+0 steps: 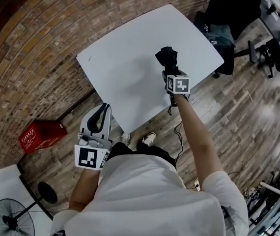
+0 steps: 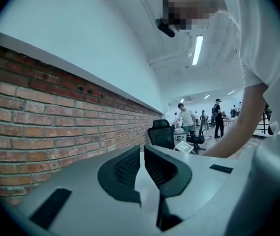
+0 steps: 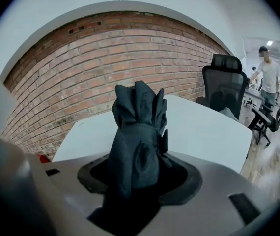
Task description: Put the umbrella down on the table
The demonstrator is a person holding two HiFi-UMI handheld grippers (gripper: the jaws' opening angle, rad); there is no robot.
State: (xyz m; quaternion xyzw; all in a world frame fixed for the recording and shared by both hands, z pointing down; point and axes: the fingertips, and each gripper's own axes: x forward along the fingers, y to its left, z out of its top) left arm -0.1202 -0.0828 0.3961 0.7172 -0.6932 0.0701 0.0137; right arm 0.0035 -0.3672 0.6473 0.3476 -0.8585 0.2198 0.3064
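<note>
Okay, head view first: the right gripper (image 1: pixel 171 73) is clenching the folded black umbrella (image 1: pixel 167 57), holding it over the white desk (image 1: pixel 125 68) toward its right-hand corner, and I'm judging it isn't resting there yet. The left gripper (image 1: pixel 100 111) is hanging just off the desk's near edge, above the plank floor (image 1: pixel 238 107). A red crate (image 1: pixel 41 134) and a fan (image 1: pixel 11 219) are sitting on that floor.

Left gripper view: its jaws are sitting together, gripping nothing, with a brick wall (image 2: pixel 56 127) alongside and people (image 2: pixel 185 117) working far off.

Right gripper view: the jaws are squeezing the umbrella's bundled fabric, which is poking out above the desk. We're looking at the set-down step, I'd say. Next it's calling for lowering the umbrella flat, then letting go.
</note>
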